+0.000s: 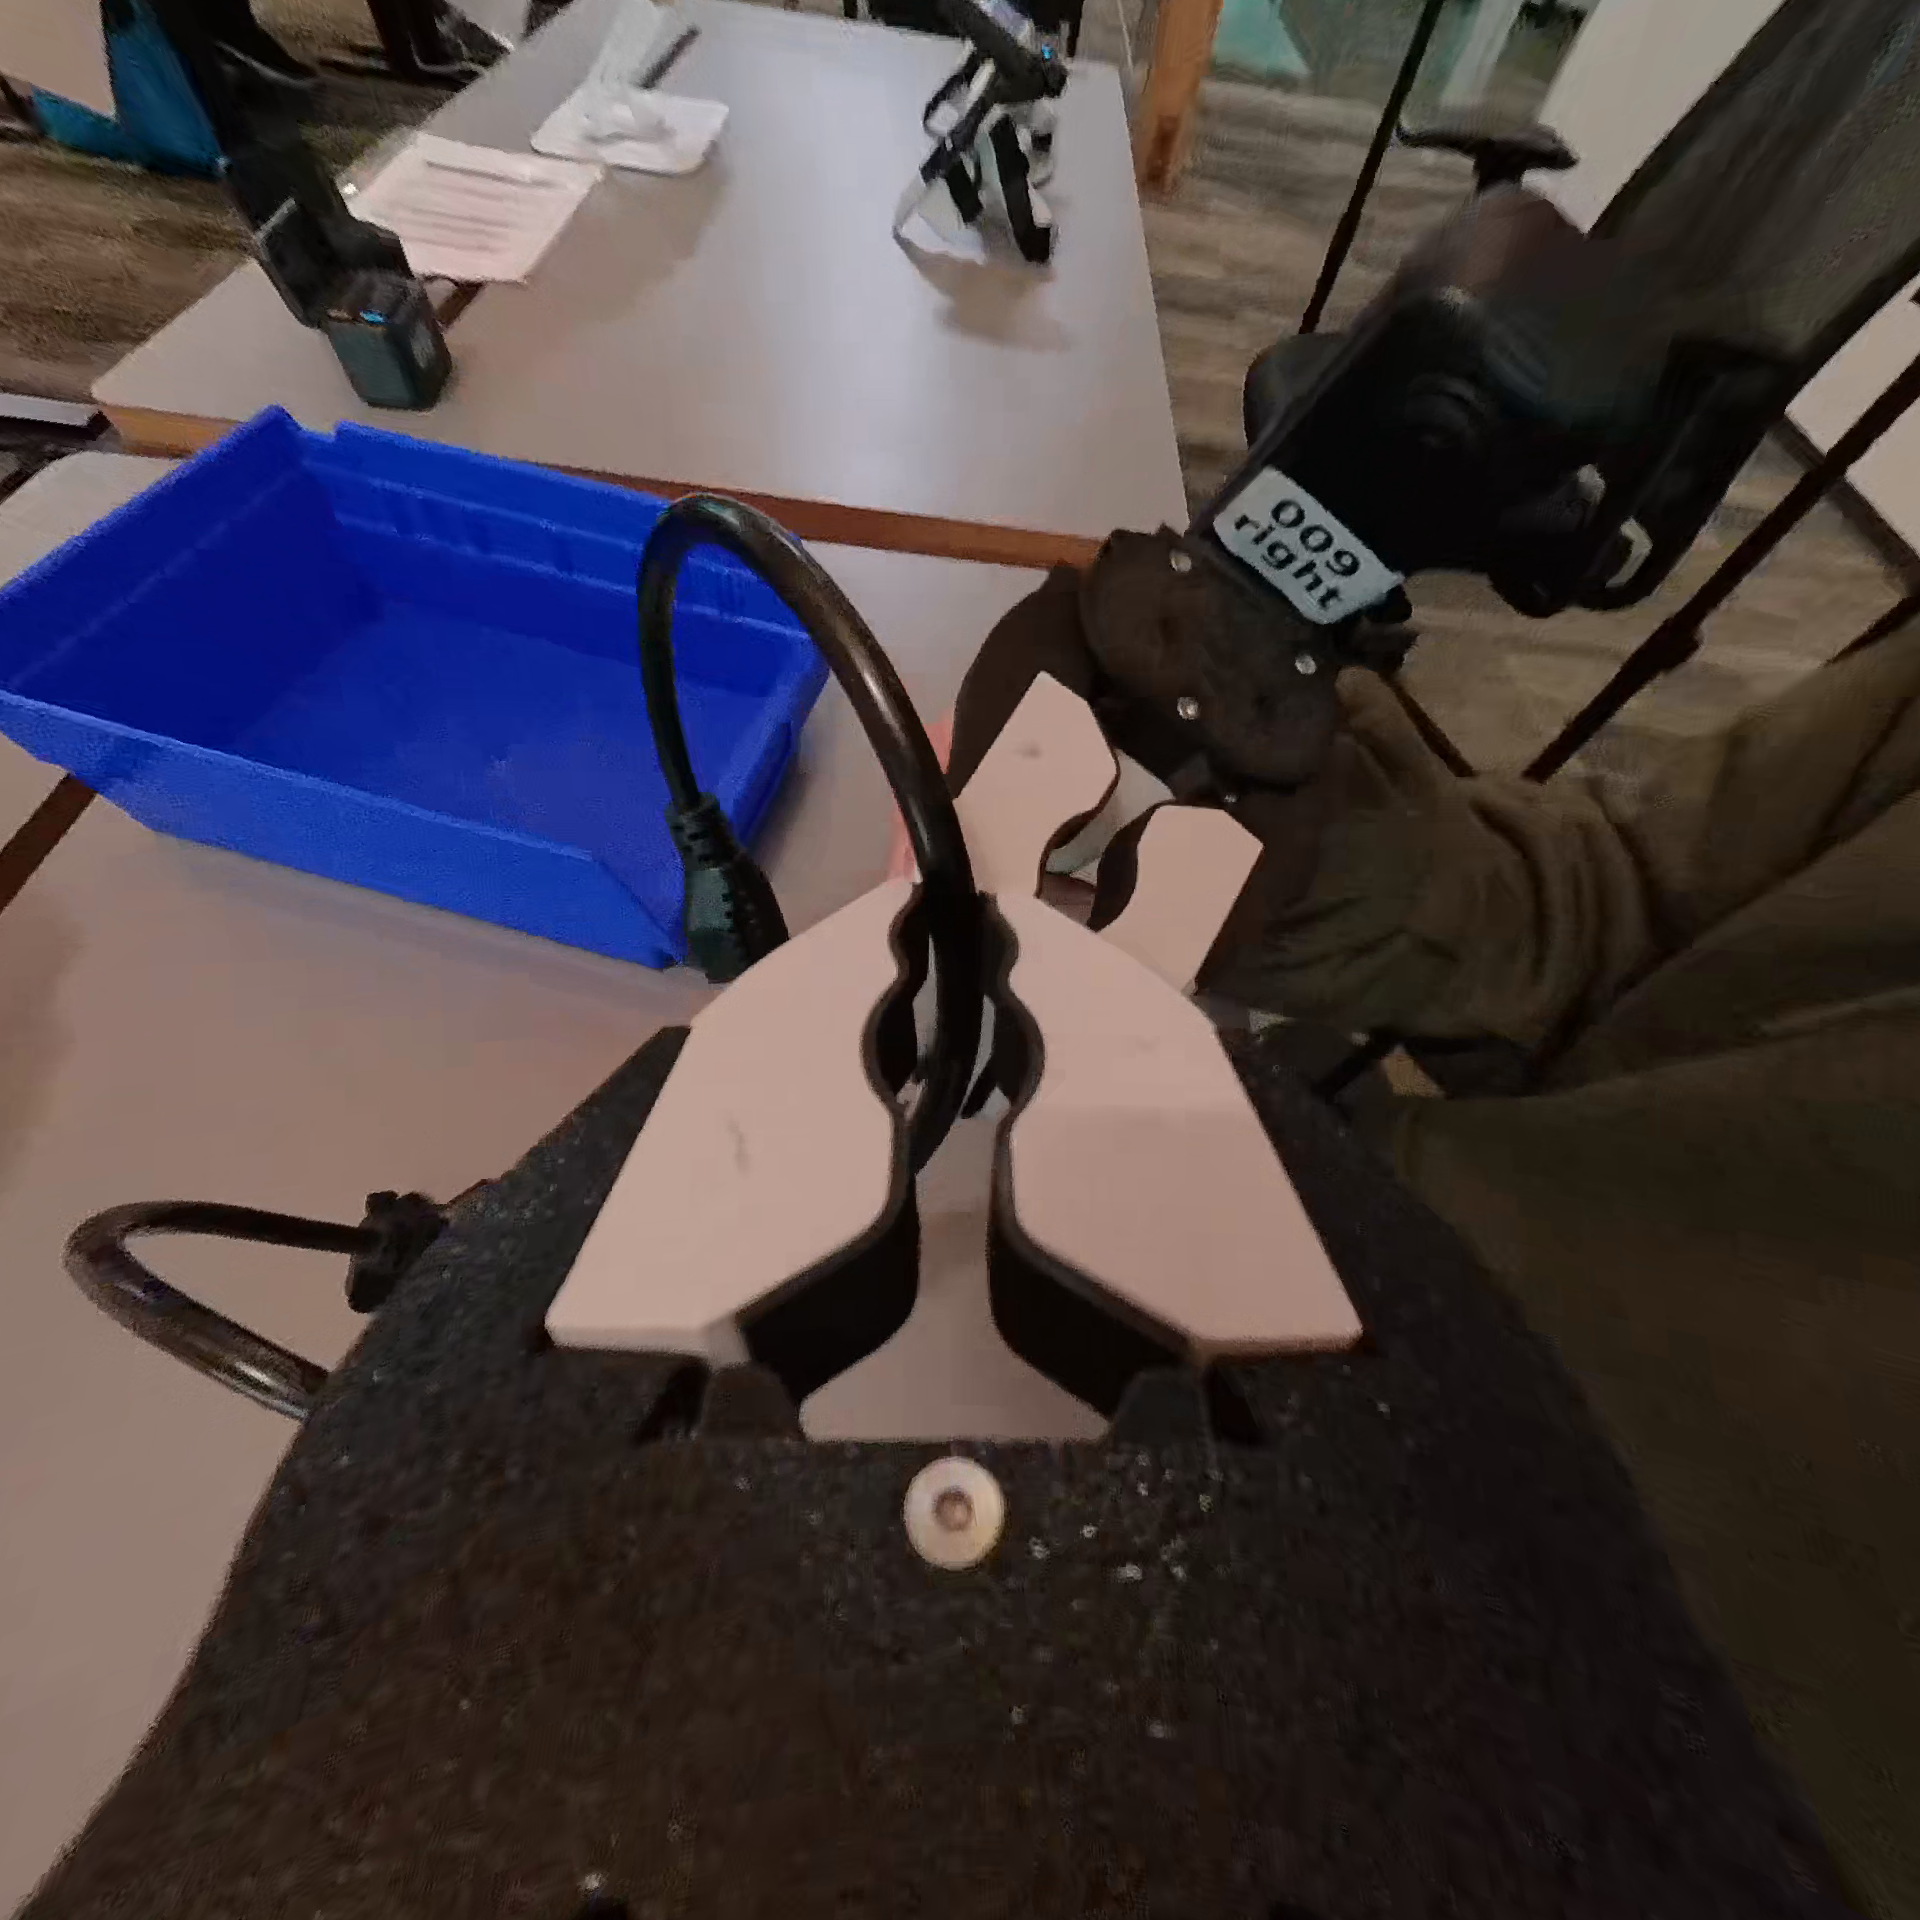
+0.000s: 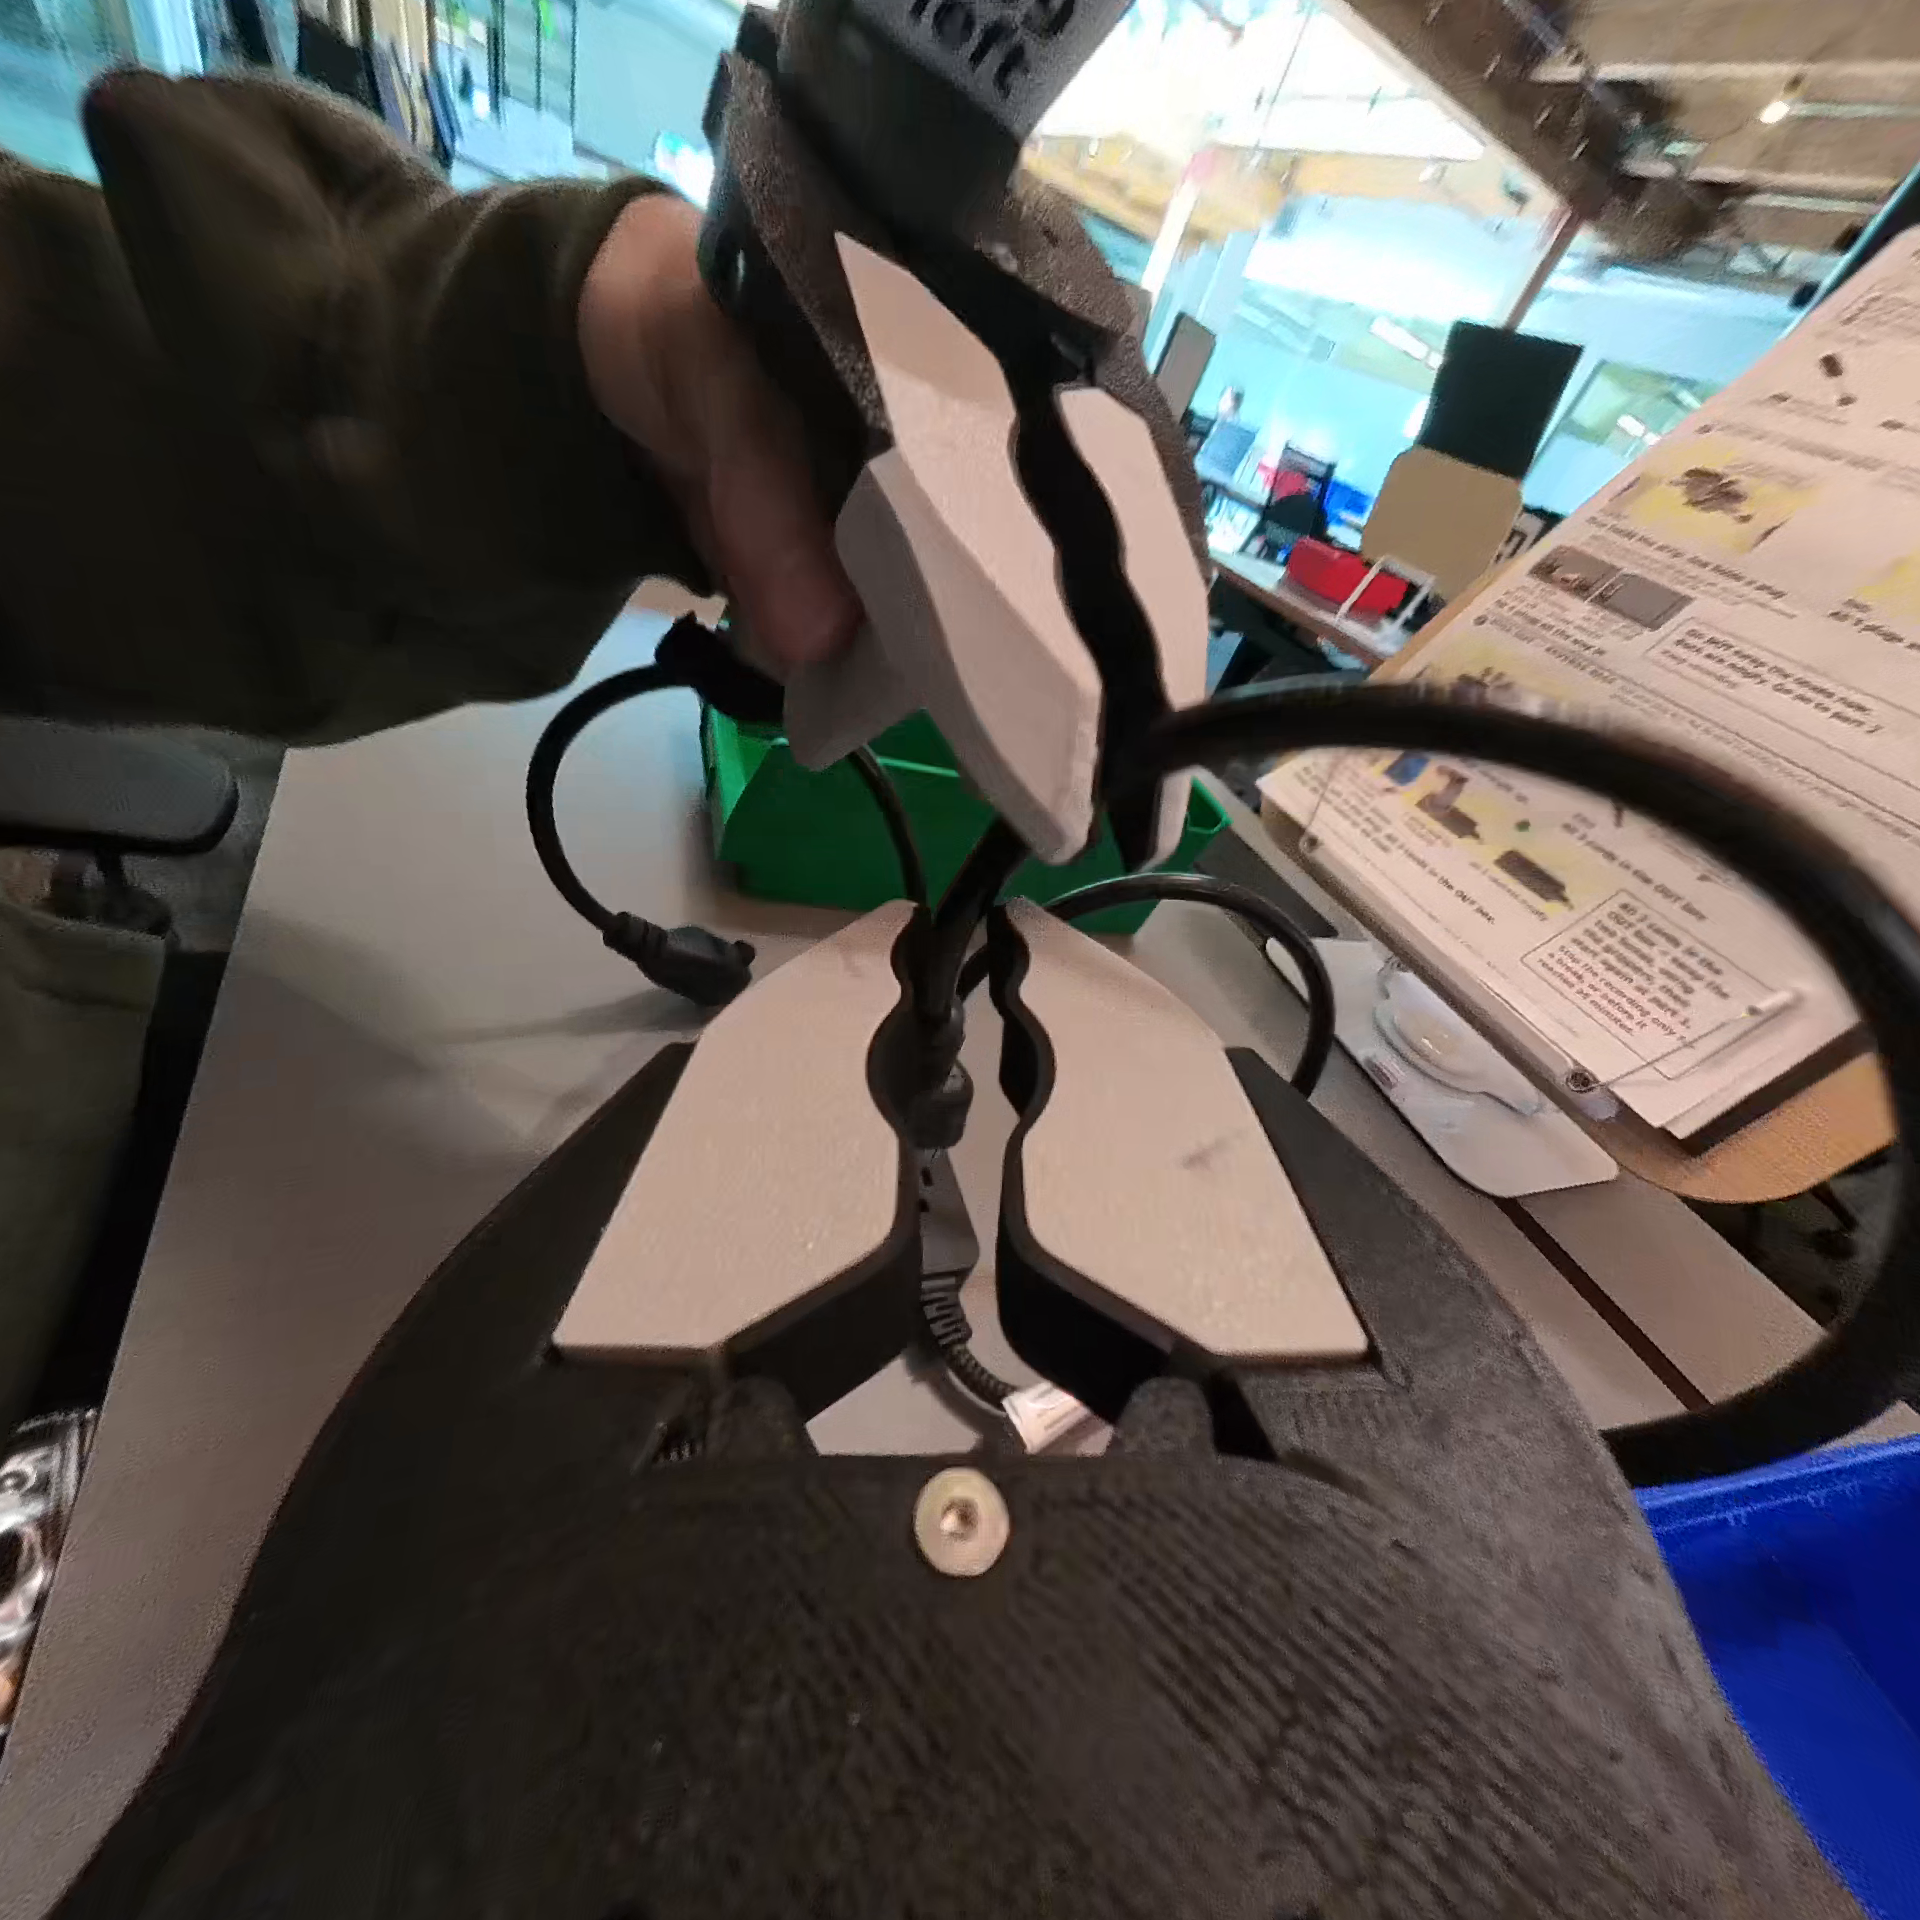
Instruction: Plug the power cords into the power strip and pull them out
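Note:
My left gripper [image 1: 951, 914] is shut on a black power cord [image 1: 831, 623]. The cord arcs up and over to a plug end [image 1: 722, 904] that hangs by the blue bin. In the right wrist view the left gripper [image 2: 1101, 821] comes down from above, and the same cord [image 2: 1558, 727] loops off to the right. My right gripper [image 2: 958, 920] is closed around the lower stretch of that cord [image 2: 935, 1039], just under the left one. It also shows in the left wrist view [image 1: 1117, 831]. A grey part [image 2: 948, 1231] shows below the right fingers; I cannot tell what it is.
A blue bin [image 1: 364, 675] stands left of the grippers and a green bin [image 2: 831, 831] beyond them. Other black cords [image 2: 644, 935] [image 1: 156, 1278] lie on the table. A board of printed sheets [image 2: 1662, 727] leans at the right. A farther table [image 1: 779, 343] holds papers and gear. Both grippers' tips are close together, under 4 cm apart.

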Action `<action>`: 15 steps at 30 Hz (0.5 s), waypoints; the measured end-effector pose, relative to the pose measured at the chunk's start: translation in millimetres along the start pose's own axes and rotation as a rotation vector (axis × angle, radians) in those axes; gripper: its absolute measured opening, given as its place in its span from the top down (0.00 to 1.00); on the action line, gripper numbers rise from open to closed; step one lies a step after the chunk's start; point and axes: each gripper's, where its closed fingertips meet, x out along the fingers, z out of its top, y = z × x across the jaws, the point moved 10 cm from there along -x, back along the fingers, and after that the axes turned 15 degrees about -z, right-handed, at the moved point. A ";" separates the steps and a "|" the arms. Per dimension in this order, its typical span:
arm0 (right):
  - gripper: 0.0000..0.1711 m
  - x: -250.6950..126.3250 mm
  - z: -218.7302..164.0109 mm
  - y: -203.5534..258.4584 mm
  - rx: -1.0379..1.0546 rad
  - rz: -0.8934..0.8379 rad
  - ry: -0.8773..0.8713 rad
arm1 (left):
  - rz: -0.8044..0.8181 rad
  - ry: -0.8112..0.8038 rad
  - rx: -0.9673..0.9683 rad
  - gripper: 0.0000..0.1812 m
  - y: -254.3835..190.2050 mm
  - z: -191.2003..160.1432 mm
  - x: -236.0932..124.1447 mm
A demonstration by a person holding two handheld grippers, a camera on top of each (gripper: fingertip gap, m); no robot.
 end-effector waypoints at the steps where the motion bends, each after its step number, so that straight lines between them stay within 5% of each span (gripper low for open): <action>1: 0.92 -1.2 -3.4 -2.7 0.020 0.007 -0.015 | 0.005 -0.036 -0.010 0.95 2.5 1.6 -2.0; 6: 0.67 4.3 -32.6 -11.9 0.091 0.017 0.096 | 0.013 -0.254 -0.093 0.96 9.8 10.8 -15.1; 15: 0.62 32.6 -49.4 9.6 0.242 0.100 -0.035 | -0.137 -0.349 -0.163 0.96 6.9 12.8 -9.8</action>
